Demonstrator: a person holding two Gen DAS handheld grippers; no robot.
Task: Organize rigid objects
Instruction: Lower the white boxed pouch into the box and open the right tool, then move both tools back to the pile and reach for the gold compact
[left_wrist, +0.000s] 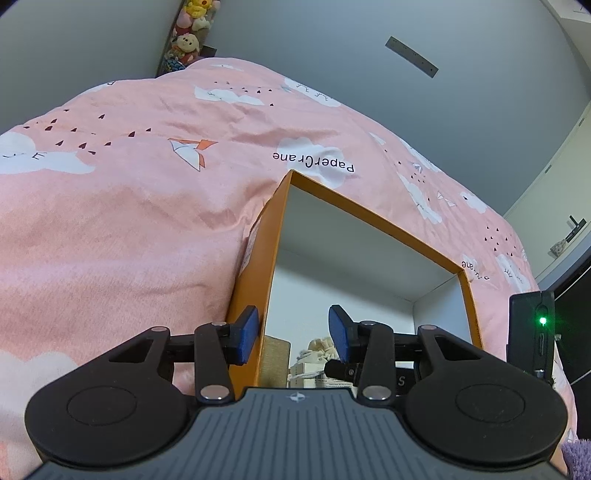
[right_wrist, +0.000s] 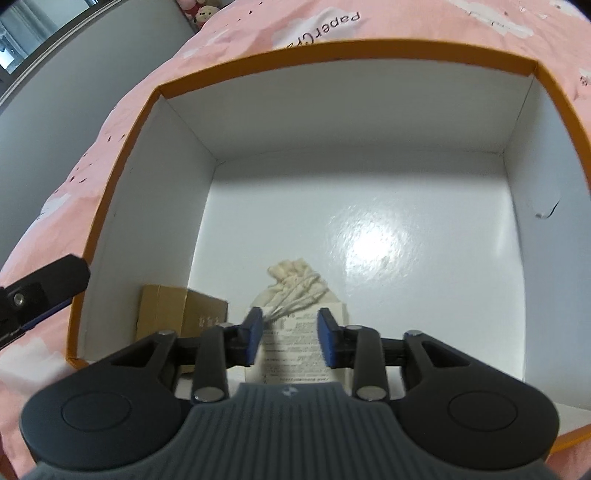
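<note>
An orange box (right_wrist: 122, 147) with a white inside lies on a pink bedspread. In it are a small brown carton (right_wrist: 177, 310) and a cream drawstring pouch with a printed paper label (right_wrist: 295, 295). My right gripper (right_wrist: 290, 338) is open inside the box, its blue pads on either side of the label, not closed on it. My left gripper (left_wrist: 293, 334) is open and straddles the box's left wall (left_wrist: 258, 280), one pad outside and one inside. The pouch (left_wrist: 317, 350) shows low in the left wrist view.
The pink bedspread (left_wrist: 129, 221) with cloud prints surrounds the box. Plush toys (left_wrist: 188, 40) sit at the far end by the grey wall. A black device with a green light (left_wrist: 532, 332) is at the right. The left gripper's finger (right_wrist: 44, 291) shows beside the box.
</note>
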